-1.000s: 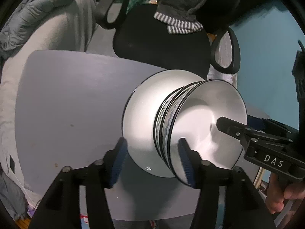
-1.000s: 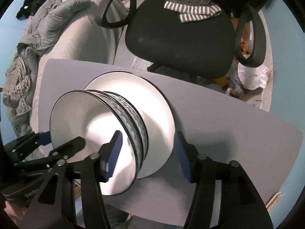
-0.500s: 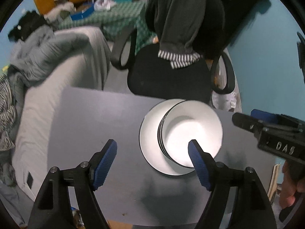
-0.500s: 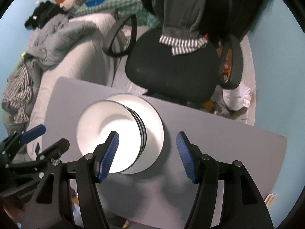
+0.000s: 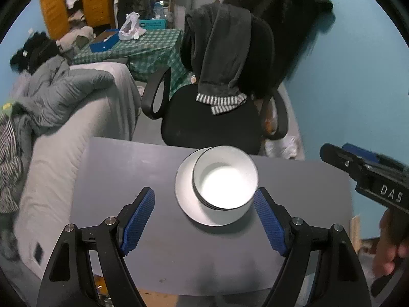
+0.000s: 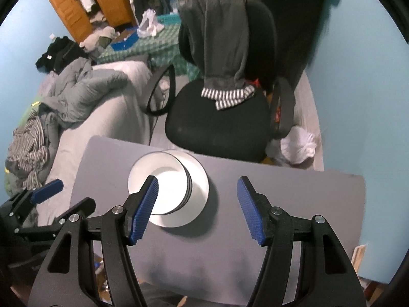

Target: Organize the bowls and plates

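- I hold my left gripper [image 5: 204, 220] wide apart and empty, low in frame, clear of the crockery.
- My right gripper [image 6: 196, 209] is also parted, gripping nothing.
- The bowls [image 5: 225, 180] sit nested on the plate [image 5: 186, 199], mid-frame on the table [image 5: 122, 174]; stacking looks finished.

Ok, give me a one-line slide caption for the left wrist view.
Open left gripper above the stacked bowls nested on a white plate on the grey table, nothing held.

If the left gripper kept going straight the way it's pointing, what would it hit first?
Probably the stacked bowls on the plate: they sit between the open left gripper's fingers, slightly right of centre, though depth is unclear.
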The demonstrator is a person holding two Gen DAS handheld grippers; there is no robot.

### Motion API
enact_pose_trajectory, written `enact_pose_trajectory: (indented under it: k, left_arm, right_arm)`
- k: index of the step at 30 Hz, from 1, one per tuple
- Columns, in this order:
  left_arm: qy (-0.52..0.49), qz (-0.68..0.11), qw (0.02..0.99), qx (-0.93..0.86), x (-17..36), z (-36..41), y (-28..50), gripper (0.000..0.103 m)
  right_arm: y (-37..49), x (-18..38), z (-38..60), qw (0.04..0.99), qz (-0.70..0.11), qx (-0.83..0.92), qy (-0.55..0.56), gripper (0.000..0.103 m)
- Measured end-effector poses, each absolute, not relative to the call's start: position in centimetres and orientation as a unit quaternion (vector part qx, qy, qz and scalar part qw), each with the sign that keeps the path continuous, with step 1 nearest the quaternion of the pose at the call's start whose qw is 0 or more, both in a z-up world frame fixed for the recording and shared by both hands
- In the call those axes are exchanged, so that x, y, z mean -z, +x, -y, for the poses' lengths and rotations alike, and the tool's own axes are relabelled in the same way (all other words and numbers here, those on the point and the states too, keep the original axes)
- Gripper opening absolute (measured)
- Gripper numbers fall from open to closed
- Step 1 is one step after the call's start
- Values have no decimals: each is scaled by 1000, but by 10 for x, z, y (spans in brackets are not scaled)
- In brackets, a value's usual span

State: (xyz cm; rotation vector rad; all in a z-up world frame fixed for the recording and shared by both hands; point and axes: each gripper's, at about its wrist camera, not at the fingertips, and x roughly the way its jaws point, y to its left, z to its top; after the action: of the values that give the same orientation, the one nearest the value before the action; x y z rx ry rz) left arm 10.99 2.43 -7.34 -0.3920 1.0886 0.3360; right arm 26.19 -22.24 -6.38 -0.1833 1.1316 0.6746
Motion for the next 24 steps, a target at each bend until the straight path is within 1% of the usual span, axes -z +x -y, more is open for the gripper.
enact_pose_trajectory:
  k: [7, 8, 10, 12, 17, 24]
  left_arm:
    - [-190, -477, 839, -178, 42, -25, 94, 82]
    - [-191, -473, 842, -177, 39, -25, 93, 82]
    - [-187, -463, 848, -180, 30, -24, 89, 87]
    - [-179, -453, 854, -184, 25, -21, 87, 88]
    - [-157, -434, 866, -193, 9, -16, 82, 88]
    - [-178, -422, 868, -191, 1, -20, 76, 88]
  right_arm:
    - [247, 22, 237, 816, -480, -311, -84, 63]
    - [245, 20, 238, 819, -475, -310, -85, 63]
    - [242, 12, 241, 825, -466, -308, -84, 63]
    - [240, 5, 246, 832, -457, -304, -84, 63]
    - [237, -3, 254, 841, -447, -295, -82, 63]
    - [237, -3, 262, 843, -450, -287, -72, 63]
